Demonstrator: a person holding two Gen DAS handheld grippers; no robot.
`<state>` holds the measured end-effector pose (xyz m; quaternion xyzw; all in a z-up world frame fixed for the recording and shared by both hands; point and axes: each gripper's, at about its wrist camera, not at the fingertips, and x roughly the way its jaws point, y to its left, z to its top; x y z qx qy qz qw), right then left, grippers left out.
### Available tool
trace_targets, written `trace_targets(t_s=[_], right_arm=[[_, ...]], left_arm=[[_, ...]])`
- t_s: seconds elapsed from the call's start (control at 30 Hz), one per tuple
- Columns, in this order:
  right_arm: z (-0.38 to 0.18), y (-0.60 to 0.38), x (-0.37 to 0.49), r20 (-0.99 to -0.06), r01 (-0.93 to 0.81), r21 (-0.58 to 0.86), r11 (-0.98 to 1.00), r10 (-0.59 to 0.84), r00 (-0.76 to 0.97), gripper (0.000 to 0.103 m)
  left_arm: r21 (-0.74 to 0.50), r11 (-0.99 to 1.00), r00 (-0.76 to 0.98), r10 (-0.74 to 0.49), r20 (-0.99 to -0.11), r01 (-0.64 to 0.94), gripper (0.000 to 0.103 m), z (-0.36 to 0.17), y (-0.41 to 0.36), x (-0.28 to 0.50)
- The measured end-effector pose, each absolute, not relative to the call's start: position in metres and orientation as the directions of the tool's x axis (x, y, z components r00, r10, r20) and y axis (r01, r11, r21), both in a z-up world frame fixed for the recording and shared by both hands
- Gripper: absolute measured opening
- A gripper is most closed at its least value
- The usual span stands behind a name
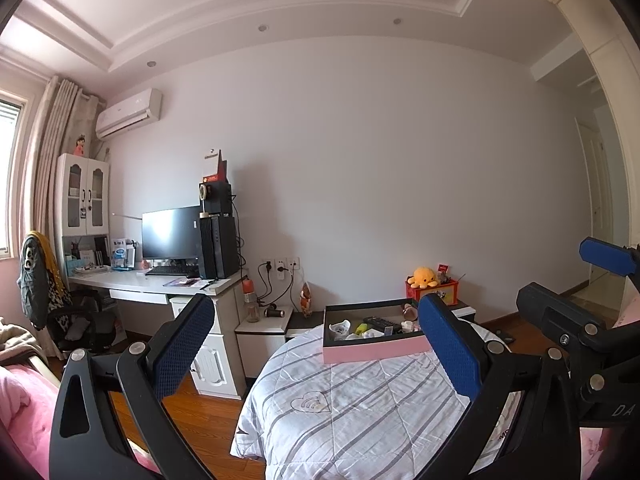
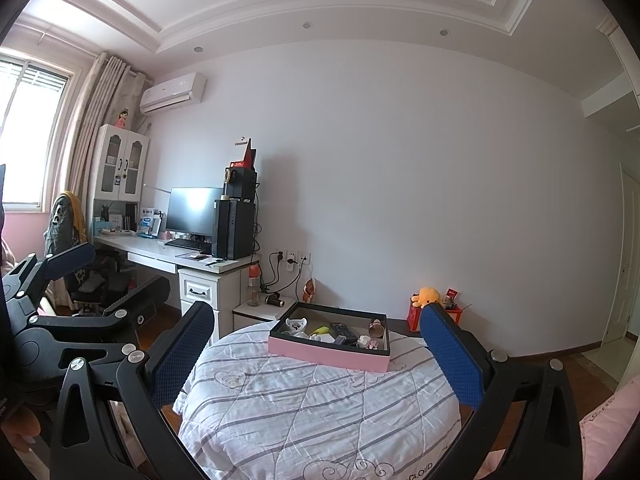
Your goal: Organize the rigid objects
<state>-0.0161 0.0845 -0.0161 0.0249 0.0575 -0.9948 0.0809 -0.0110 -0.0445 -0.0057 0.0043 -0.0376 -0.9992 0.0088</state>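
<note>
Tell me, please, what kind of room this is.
Most likely a bedroom that also serves as a study: a striped quilt covers a bed, a computer desk stands by the window, and an air conditioner hangs on the wall.

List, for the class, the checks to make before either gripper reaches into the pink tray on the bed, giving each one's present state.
1. Left gripper open and empty: ok.
2. Right gripper open and empty: ok.
3. Pink tray lying flat on the striped quilt: ok.
4. Tray within view of both cameras: ok.
5. Items in the tray already sorted: not ok, they lie jumbled.
6. Which items are rigid: cannot tell.
</note>
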Motion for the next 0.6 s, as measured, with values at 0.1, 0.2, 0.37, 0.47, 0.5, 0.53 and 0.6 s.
trace_targets(t_s=[0.1,0.2,0.37,0.47,0.5,0.53,0.6], right_arm=[[-0.0160,0.0838,-0.0160,-0.060,0.164,-0.110,-0.980,-0.159,-0.986,0.103],[-0.0163,0.0829,-0.0156,-0.059,0.163,-0.112,-0.980,-0.158,-0.986,0.103],[-0.0154,0.0826,-0.0165,-0.061,0.163,-0.114,-0.980,-0.157,-0.986,0.103],[-0.0152,0.0823,-0.0165,-0.062,0.163,-0.114,-0.980,-0.156,-0.986,0.103],[-0.0152,0.0823,-0.0166,-0.063,0.162,-0.115,-0.980,-0.155,-0.986,0.103],[-0.0157,0.0821,-0.0174,-0.064,0.162,-0.116,-0.980,-0.155,-0.986,0.103],[-0.0162,0.0822,-0.0182,-0.067,0.160,-0.117,-0.980,-0.153,-0.986,0.103]], left_arm=[[0.076,-0.997,-1.000,-0.021,-0.007,0.021,0.103,-0.0053,-0.0447,-0.0116],[0.076,-0.997,-1.000,-0.021,-0.005,0.021,0.103,-0.0051,-0.0448,-0.0116],[0.078,-0.997,-1.000,-0.024,-0.007,0.023,0.103,-0.0045,-0.0456,-0.0121],[0.080,-0.996,-1.000,-0.029,-0.007,0.028,0.103,-0.0046,-0.0466,-0.0126],[0.081,-0.996,-1.000,-0.030,-0.008,0.029,0.103,-0.0047,-0.0470,-0.0129],[0.082,-0.996,-1.000,-0.030,-0.008,0.030,0.103,-0.0048,-0.0474,-0.0131],[0.084,-0.996,-0.999,-0.032,-0.012,0.030,0.103,-0.0047,-0.0477,-0.0138]])
